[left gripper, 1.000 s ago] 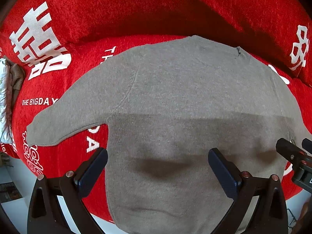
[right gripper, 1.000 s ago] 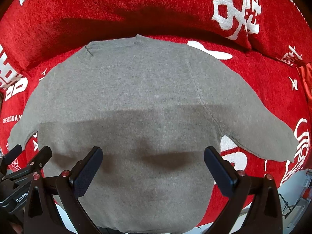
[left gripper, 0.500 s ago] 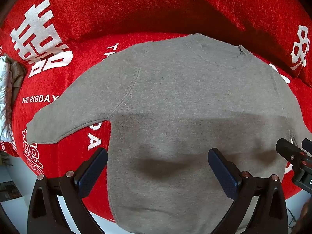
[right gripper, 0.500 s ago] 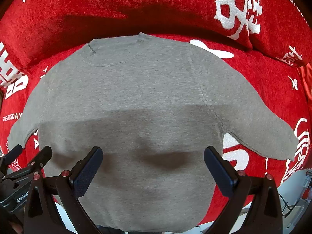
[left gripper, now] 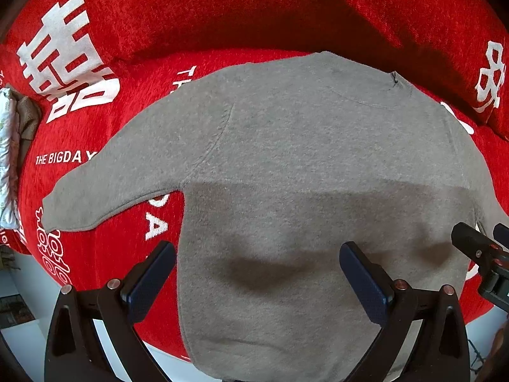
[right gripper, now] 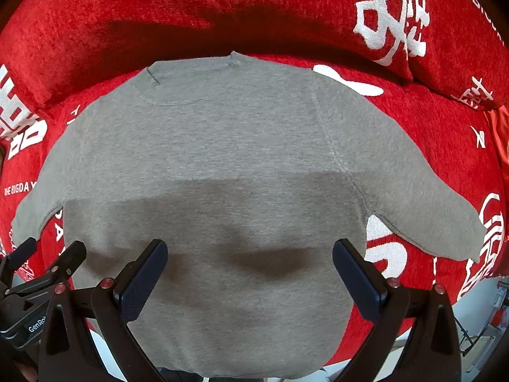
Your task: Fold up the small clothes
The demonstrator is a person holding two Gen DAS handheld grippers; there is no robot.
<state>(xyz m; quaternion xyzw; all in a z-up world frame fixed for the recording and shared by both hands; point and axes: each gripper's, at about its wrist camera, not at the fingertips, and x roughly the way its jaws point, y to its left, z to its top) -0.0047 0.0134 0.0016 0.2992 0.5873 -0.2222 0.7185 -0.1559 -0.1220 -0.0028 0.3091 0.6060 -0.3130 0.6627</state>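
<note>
A small grey sweater (left gripper: 305, 172) lies spread flat, front down or up I cannot tell, on a red sofa cover (left gripper: 191, 16) printed with white characters and the words "THE BIGDAY". Its collar (right gripper: 191, 82) points toward the backrest, both sleeves stretched out sideways, and its hem hangs over the front edge of the seat.

The left gripper (left gripper: 254, 273) hovers above the lower left part of the sweater, fingers (left gripper: 149, 280) spread wide and grasping nothing. The right gripper (right gripper: 251, 273) hangs over the lower right part, likewise released (each one peeks into the other's view at the edge). A shadow band crosses the sweater's lower half.
</note>
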